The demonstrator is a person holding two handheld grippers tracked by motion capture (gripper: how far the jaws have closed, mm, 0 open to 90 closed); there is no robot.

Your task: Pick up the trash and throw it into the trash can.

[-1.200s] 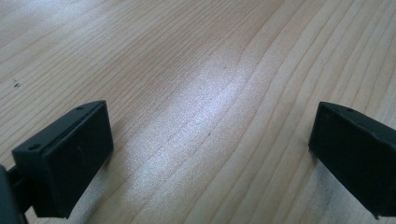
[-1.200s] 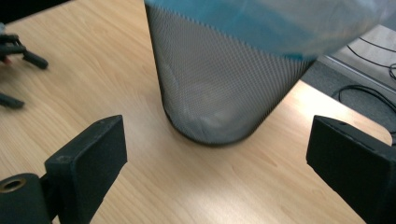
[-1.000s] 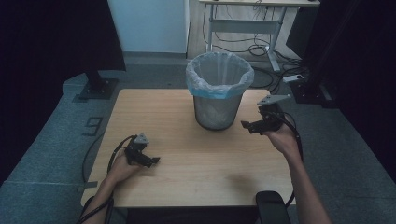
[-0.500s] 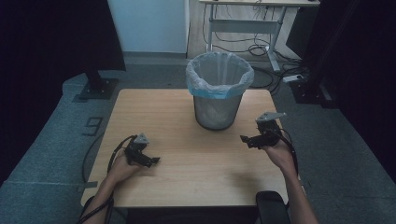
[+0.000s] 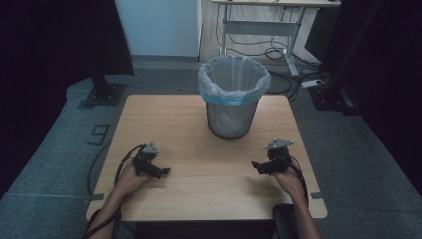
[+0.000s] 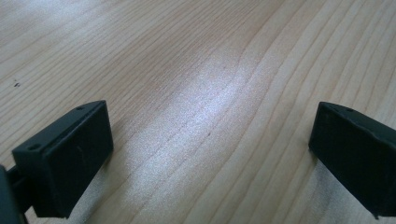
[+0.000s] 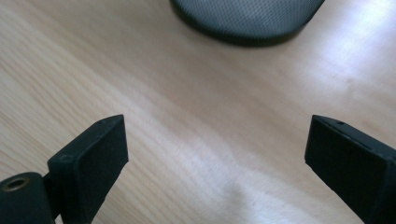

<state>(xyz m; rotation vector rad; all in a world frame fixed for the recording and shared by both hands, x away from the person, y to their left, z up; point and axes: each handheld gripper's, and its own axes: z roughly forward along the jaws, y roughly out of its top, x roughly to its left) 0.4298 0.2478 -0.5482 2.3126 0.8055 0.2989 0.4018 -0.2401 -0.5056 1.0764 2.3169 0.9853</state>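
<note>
The grey mesh waste bin with a pale blue plastic liner (image 5: 234, 97) is standing at the upper centre of the light wooden table (image 5: 199, 194). The left black two-jaw gripper (image 5: 161, 172) is resting at the lower left, its jaws standing wide with nothing between them. The right black two-jaw gripper (image 5: 257, 166) is sitting at the lower right, jaws also wide and holding nothing, with the bin's base ahead of it.

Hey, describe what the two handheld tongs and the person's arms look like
Both tongs are black. The left tongs and right tongs each carry a grey three-cornered plate on top and trail a black cable back along the forearm. Up close, the jaws are blocky, matte black rectangular pads with a small hole near the tip. The forearms are bare, with no sleeves in sight.
</note>
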